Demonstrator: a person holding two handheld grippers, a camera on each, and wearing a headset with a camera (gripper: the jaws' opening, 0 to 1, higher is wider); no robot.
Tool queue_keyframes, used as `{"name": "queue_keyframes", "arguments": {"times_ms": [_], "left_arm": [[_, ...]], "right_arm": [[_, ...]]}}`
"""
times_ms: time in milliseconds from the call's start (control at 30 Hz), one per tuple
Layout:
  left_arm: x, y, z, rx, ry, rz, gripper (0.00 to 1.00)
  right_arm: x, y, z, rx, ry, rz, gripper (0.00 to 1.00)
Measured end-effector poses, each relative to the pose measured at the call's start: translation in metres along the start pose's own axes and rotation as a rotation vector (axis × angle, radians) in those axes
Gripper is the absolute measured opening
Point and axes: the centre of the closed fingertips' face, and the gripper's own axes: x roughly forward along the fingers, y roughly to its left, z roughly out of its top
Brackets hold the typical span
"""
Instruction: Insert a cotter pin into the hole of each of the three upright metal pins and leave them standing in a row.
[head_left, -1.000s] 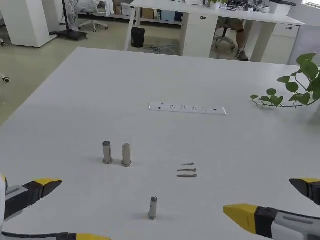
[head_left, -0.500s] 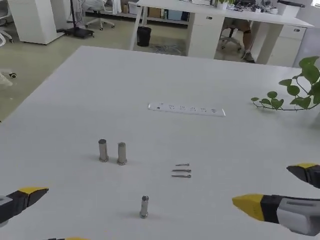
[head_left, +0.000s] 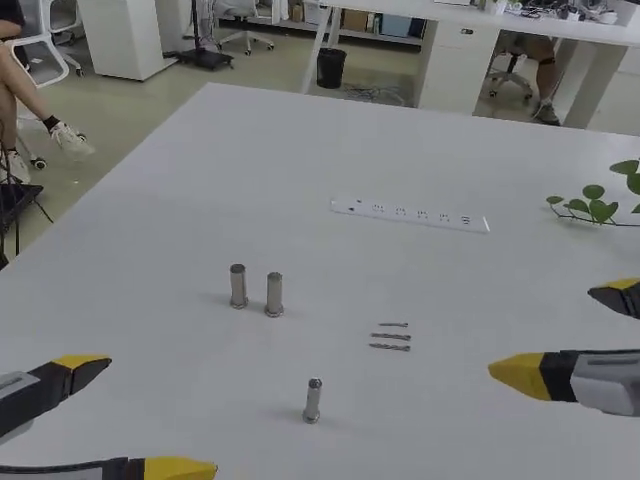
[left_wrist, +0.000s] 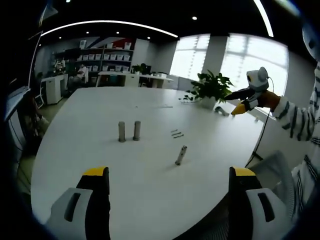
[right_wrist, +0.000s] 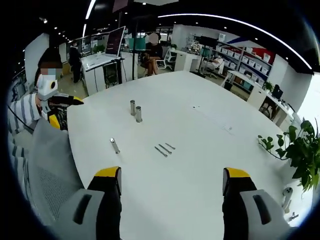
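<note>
1. Silver metal pins are stood upright as a pair, just beside each other, on the white table; a third pin is stood apart, nearer the person.
2. Three cotter pins are laid flat and parallel to the right, touching no pin.
3. The left gripper is held with jaws spread wide and empty; the right gripper is held likewise.
4. A power strip is laid farther back, with a leafy plant at the right edge.

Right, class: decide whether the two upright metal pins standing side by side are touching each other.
Apart. In the head view a strip of bare table shows between the left-hand pin and the right-hand pin.
</note>
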Motion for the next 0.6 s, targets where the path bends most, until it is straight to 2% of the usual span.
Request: {"name": "queue_keyframes", "arguments": {"times_ms": [100,200,267,333,400,500,567,600], "left_arm": [[0.006,0.001,0.003,0.001,-0.009,-0.003,0.99],[0.013,-0.001,0.002,0.014,0.004,-0.014,0.99],[0.017,-0.003,0.003,0.02,0.006,-0.021,0.99],[0.021,-0.006,0.003,0.018,0.006,-0.033,0.99],[0.025,-0.009,0.003,0.024,0.01,-0.04,0.99],[0.03,-0.012,0.004,0.035,0.016,-0.045,0.99],[0.033,-0.013,0.004,0.041,0.02,-0.048,0.99],[0.034,-0.014,0.004,0.042,0.02,-0.049,0.99]], "right_arm": [[0.011,-0.001,-0.007,-0.046,0.051,0.026,0.8],[0.019,-0.005,-0.01,-0.069,0.071,0.031,0.79],[0.024,-0.003,0.001,0.011,0.003,0.09,0.78],[0.026,-0.009,0.015,0.074,-0.064,0.124,0.76],[0.029,-0.021,0.02,0.063,-0.073,0.111,0.75],[0.038,-0.036,0.021,0.028,-0.057,0.086,0.74],[0.046,-0.044,0.019,0.025,-0.043,0.088,0.74],[0.057,-0.052,0.018,0.022,-0.034,0.096,0.73]]}}
